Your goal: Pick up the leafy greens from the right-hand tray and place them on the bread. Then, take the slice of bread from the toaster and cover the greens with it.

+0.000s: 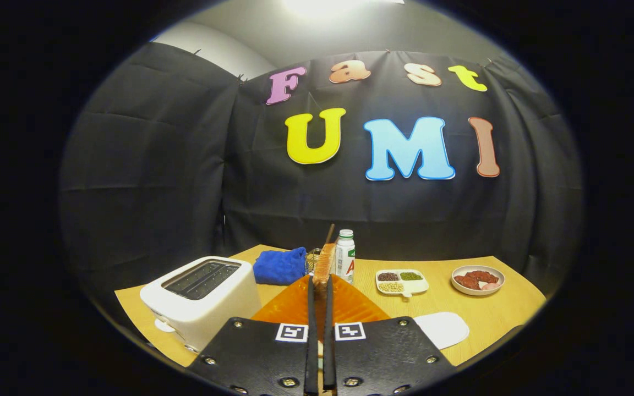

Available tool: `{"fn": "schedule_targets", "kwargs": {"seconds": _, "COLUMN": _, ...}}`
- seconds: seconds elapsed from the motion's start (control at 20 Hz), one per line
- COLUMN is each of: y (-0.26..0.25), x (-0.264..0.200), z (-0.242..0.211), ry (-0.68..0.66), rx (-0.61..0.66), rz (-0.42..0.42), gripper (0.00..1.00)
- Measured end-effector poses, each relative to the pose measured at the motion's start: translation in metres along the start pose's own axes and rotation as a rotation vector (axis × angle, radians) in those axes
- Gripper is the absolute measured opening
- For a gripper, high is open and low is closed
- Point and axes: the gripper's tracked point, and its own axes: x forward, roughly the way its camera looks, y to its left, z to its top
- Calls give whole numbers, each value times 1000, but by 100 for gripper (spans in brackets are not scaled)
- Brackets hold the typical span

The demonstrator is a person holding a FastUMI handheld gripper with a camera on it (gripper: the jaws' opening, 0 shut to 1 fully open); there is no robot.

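My gripper is shut on a slice of toasted bread, which I see edge-on, standing upright between the fingertips and rising above them. It hangs over an orange mat in the middle of the wooden table. The white toaster stands to the left of the fingers, and its two slots look dark and empty. A flat white tray lies to the right of the fingers with nothing on the part I see. The fingers' bases hide the near part of the mat.
Beyond the mat are a folded blue cloth, a small glass jar with a brown stick in it, and a white bottle. Further right sit a divided white dish of beans and a bowl of red pieces.
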Motion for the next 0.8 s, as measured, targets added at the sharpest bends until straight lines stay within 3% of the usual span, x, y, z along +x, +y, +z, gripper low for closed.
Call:
{"fn": "schedule_targets", "kwargs": {"seconds": 0.35, "y": -16, "x": 10, "z": -31, "ry": 53, "rx": 54, "rz": -12, "gripper": 4}}
{"fn": "schedule_targets", "kwargs": {"seconds": 0.6, "y": 4, "x": 19, "z": -46, "ry": 48, "rx": 120, "rz": 61, "gripper": 4}}
{"fn": "schedule_targets", "kwargs": {"seconds": 0.8, "y": 8, "x": 24, "z": -62, "ry": 52, "rx": 118, "rz": 59, "gripper": 4}}
